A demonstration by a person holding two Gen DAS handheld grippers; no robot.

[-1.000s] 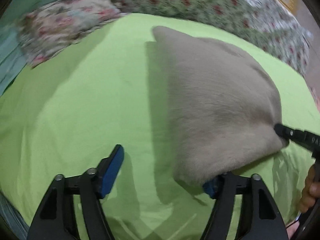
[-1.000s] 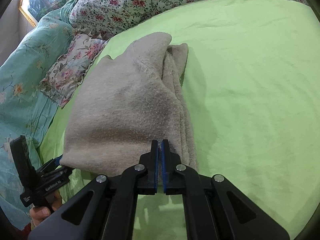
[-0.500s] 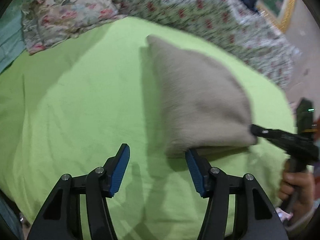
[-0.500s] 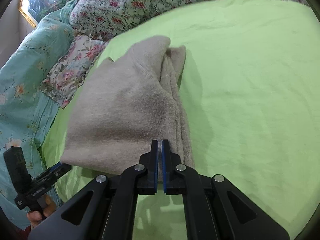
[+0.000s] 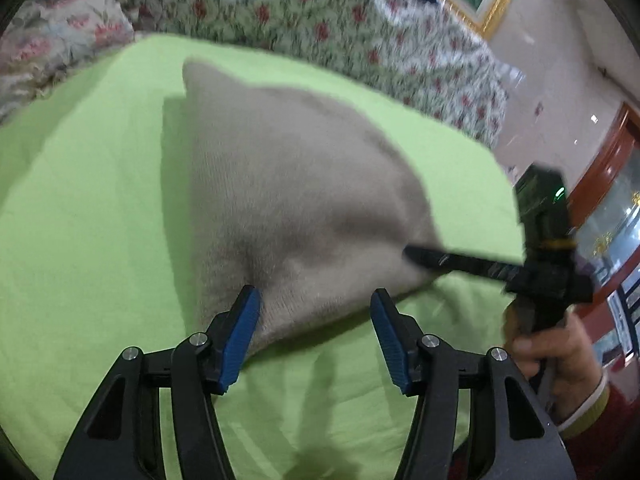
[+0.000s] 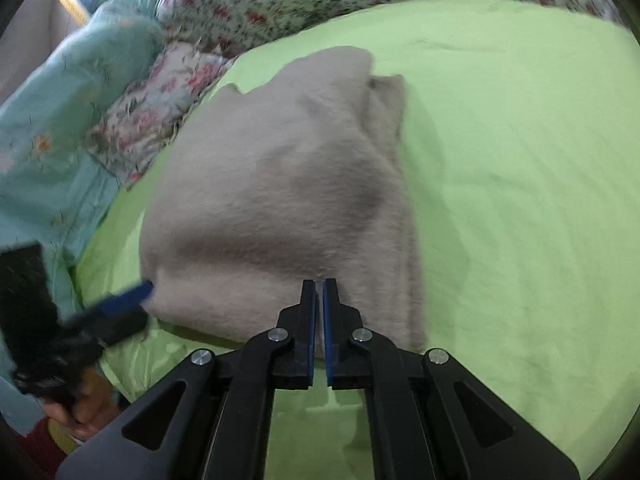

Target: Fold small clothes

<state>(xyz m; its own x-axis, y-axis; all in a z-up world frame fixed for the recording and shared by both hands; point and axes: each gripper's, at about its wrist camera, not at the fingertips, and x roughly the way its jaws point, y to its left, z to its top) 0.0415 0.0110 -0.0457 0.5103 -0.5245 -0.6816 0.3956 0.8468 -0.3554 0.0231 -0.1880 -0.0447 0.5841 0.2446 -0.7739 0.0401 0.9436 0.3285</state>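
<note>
Left wrist view: the beige knit garment (image 5: 296, 200) lies part-folded on the green bedsheet (image 5: 80, 240), near edge lifted.

Its near right corner is pinched in the right tool (image 6: 319, 292), whose jaws are closed flat on the fabric. A second ago the left tool (image 5: 316, 308) sat off to the left with only one pad at the hem; now its half-open jaws straddle the near left edge, pads not yet pressing. That suggests a two-corner hold is being set up for the next fold. Open sheet spreads to the left and beyond the garment, leaving room to carry the edge forward; the floral bedding (image 5: 320, 20) and pillow (image 5: 52, 48) at the far side bound that room.
</note>
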